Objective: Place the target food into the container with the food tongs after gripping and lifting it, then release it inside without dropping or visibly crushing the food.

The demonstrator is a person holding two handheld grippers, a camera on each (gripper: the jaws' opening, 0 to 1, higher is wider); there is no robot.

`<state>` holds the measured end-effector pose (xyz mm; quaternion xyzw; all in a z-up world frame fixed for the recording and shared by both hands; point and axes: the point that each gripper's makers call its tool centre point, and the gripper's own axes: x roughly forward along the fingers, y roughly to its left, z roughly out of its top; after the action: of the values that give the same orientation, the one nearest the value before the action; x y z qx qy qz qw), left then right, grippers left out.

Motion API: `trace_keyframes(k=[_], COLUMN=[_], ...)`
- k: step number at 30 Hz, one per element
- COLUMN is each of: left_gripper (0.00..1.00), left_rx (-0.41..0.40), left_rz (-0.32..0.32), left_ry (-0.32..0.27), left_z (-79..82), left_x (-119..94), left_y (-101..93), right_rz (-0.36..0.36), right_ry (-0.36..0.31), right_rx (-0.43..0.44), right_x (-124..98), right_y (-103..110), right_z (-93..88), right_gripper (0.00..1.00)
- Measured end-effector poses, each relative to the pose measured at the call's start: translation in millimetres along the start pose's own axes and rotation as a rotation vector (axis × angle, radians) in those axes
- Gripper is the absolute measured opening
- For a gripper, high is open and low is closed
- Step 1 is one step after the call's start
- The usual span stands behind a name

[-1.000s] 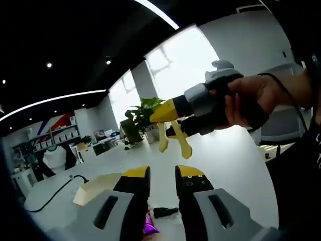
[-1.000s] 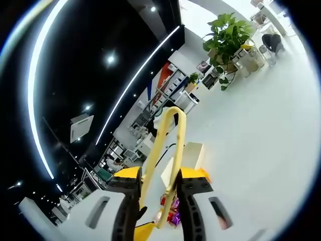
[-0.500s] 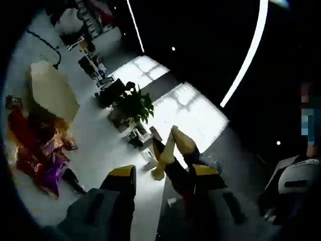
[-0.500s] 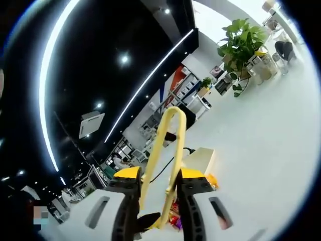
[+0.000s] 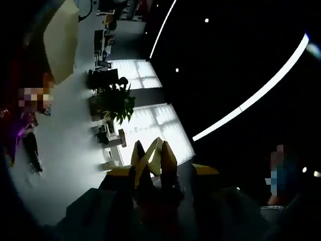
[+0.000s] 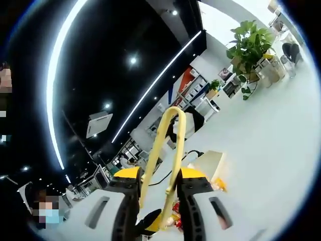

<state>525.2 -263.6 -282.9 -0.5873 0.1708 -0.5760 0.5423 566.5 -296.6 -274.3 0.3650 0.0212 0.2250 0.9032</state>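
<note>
Yellow food tongs (image 6: 168, 150) clamped in right gripper (image 6: 159, 187) jaws

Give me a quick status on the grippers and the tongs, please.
Right hand-held gripper shut on yellow food tongs, loop end pointing away. Left hand-held gripper raised beside the tongs' tips; jaw state unclear. Food packets on the white table below, none gripped.

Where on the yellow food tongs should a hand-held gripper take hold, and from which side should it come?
On the two straight arms of the food tongs, below the bend, one jaw outside each arm, as the right hand-held gripper holds them. The arms join at the bend, so squeezing across them should close the tips.
</note>
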Motion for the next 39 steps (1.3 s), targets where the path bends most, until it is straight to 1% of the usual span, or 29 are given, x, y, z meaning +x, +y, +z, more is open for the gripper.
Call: trace_keyframes(k=[1, 3, 4, 5, 6, 7, 8, 10, 11, 12, 13, 14, 15, 17, 19, 20, 21, 22, 25, 28, 31, 32, 35, 36, 37, 39], left_gripper=[0.47, 0.46, 0.41, 0.37, 0.32, 0.27, 0.24, 0.2, 0.17, 0.1, 0.08, 0.08, 0.07, 0.06, 0.05, 0.05, 0.04, 0.03, 0.02, 0.02, 0.02, 0.02, 0.02, 0.02, 0.02, 0.02], left_rx=[0.029, -0.091, -0.131, -0.113, -0.094, -0.09, -0.096, -0.143, -0.142, -0.136, -0.127, -0.141, -0.173, -0.172, -0.169, -0.156, -0.159, -0.199, -0.17, -0.173, -0.175, -0.158, -0.139, -0.128, -0.111, -0.082], left_rz=[0.028, -0.017, -0.023, -0.018, -0.012, -0.008, -0.012, -0.05, -0.047, -0.043, -0.034, -0.042, -0.061, -0.056, -0.064, -0.066, -0.065, -0.07, -0.061, -0.065, -0.077, -0.074, -0.084, -0.092, -0.1, -0.121], left_ry=[0.002, -0.031, -0.064, -0.068, -0.06, -0.057, -0.059, -0.061, -0.064, -0.063, -0.062, -0.072, -0.088, -0.092, -0.099, -0.116, -0.113, -0.108, -0.115, -0.125, -0.126, -0.117, -0.112, -0.116, -0.124, -0.127], left_z=[-0.4, 2.8, 8.1, 8.9, 8.5, 8.4, 8.8, 8.3, 8.5, 8.2, 7.7, 8.9, 11.9, 12.7, 13.6, 15.9, 15.3, 14.0, 13.3, 12.2, 11.3, 9.3, 7.9, 8.6, 10.5, 12.6], left_x=[0.7, 2.5, 1.9, 1.2, 0.8, 0.8, 0.9, 2.2, 2.4, 2.3, 2.2, 2.6, 2.8, 2.1, 2.0, 1.9, 1.9, 1.6, 0.5, -0.4, -0.6, -0.5, -0.8, -1.0, -1.5, -2.2], left_y=[3.3, -2.3, 0.4, 2.6, 3.2, 3.8, 3.1, -3.0, -2.9, -2.5, -1.0, -1.4, -3.5, -2.5, -4.8, -5.6, -5.2, -4.0, -0.9, 0.0, -2.0, -2.9, -5.8, -7.4, -10.0, -15.8], right_rz=[0.006, 0.016, 0.021, 0.024, 0.037, 0.044, 0.054, 0.067, 0.072, 0.089, 0.106, 0.105, 0.09, 0.097, 0.113, 0.111, 0.111, 0.11, 0.095, 0.095, 0.106, 0.107, 0.11, 0.115, 0.122, 0.12], right_ry=[-0.001, 0.004, 0.002, 0.001, -0.005, -0.005, -0.004, -0.01, -0.008, -0.025, -0.023, -0.022, -0.026, -0.022, -0.026, -0.025, -0.026, -0.024, -0.02, -0.025, -0.041, -0.039, -0.017, -0.007, -0.002, 0.0], right_rx=[0.002, -0.007, -0.013, -0.013, -0.016, -0.013, -0.016, -0.035, -0.036, -0.019, 0.012, 0.005, -0.014, -0.011, -0.004, -0.005, -0.007, -0.007, -0.001, 0.017, -0.006, -0.01, -0.043, -0.053, -0.053, -0.037], right_x=[0.0, -0.4, -0.8, -1.1, -1.4, -1.6, -1.5, -1.8, -1.8, -1.6, -1.5, -1.7, -1.4, -1.5, -2.2, -2.5, -2.6, -2.7, -2.3, -2.7, -4.7, -4.9, -4.3, -4.3, -4.6, -5.0], right_y=[0.6, 1.8, 2.3, 2.6, 3.9, 4.9, 6.5, 9.5, 10.5, 13.4, 16.3, 16.3, 13.2, 14.9, 17.3, 17.4, 17.5, 17.2, 14.0, 12.2, 15.3, 15.9, 17.3, 18.7, 20.2, 20.7], right_z=[-0.2, -1.6, -1.5, -1.5, -0.2, 0.0, -0.1, 0.3, -0.1, 2.4, 1.5, 1.0, 2.0, 1.8, 2.7, 2.6, 2.7, 2.5, 1.0, 0.5, 3.1, 3.3, 0.1, -2.1, -3.4, -4.8], right_gripper=[0.24, 0.24, 0.24, 0.24, 0.24, 0.25, 0.25, 0.25, 0.25, 0.25, 0.25, 0.25, 0.25, 0.26, 0.27, 0.27, 0.27, 0.27, 0.27, 0.27, 0.29, 0.31, 0.43, 0.45, 0.45, 0.45])
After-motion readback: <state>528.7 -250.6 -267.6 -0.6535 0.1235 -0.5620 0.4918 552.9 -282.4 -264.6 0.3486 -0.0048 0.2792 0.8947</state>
